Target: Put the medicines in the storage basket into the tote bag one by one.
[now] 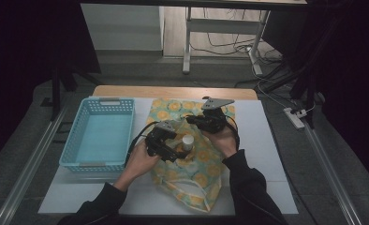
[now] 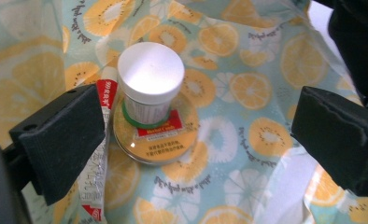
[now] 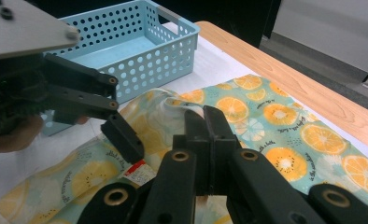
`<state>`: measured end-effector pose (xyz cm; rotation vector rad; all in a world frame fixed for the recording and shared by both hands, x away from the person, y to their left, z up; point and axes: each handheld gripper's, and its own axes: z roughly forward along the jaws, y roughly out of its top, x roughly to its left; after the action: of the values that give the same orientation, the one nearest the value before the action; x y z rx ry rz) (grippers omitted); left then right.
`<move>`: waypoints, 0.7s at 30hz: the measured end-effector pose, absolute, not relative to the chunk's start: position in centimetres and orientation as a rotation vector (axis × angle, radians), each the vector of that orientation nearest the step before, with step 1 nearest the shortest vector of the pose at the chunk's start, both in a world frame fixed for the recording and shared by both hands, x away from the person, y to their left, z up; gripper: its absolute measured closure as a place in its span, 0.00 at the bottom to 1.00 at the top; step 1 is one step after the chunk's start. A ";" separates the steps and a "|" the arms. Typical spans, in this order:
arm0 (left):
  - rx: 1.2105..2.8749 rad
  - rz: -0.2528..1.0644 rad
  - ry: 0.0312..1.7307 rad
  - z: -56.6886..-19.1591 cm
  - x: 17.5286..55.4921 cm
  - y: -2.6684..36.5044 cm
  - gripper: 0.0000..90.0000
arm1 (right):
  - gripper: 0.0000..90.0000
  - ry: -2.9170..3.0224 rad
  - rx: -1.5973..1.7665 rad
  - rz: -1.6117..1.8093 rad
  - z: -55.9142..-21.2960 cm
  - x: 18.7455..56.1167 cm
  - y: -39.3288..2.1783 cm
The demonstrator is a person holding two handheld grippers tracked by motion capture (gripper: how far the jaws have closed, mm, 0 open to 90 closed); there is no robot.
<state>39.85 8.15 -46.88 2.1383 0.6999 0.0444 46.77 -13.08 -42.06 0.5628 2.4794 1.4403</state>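
Observation:
A bag (image 1: 206, 168) printed with orange slices lies on the white mat. Inside its mouth a white-lidded jar (image 2: 149, 74) stands on a round tin (image 2: 159, 144) with an orange label, and a red-and-white tube (image 2: 95, 172) lies beside them. My left gripper (image 1: 179, 147) is open, its jaws wide to either side in front of the jar (image 1: 188, 140) without touching it. My right gripper (image 3: 205, 116) is shut on the bag's bunched rim (image 3: 173, 102) and holds it raised. One finger (image 3: 123, 135) of the left gripper hangs over the tube (image 3: 138, 171).
A light-blue perforated basket (image 1: 100, 133) stands with nothing in it to the left of the bag, close to my left hand. The white mat (image 1: 267, 154) covers a wooden table (image 1: 173, 91). Desk legs and cables lie on the floor behind.

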 end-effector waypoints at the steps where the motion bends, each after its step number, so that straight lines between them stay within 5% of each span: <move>1: 2.136 0.044 0.695 -46.9 39.7 8.3 0.03 | 1.00 2.481 0.564 1.445 -42.1 46.8 -13.1; 21: 2.143 0.029 0.628 -47.8 36.3 8.9 0.03 | 1.00 2.479 0.580 1.454 -41.9 46.7 -13.3</move>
<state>36.25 8.88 -47.77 2.1434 0.6279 0.0291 46.75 -13.35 -41.87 0.5803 2.4787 1.4537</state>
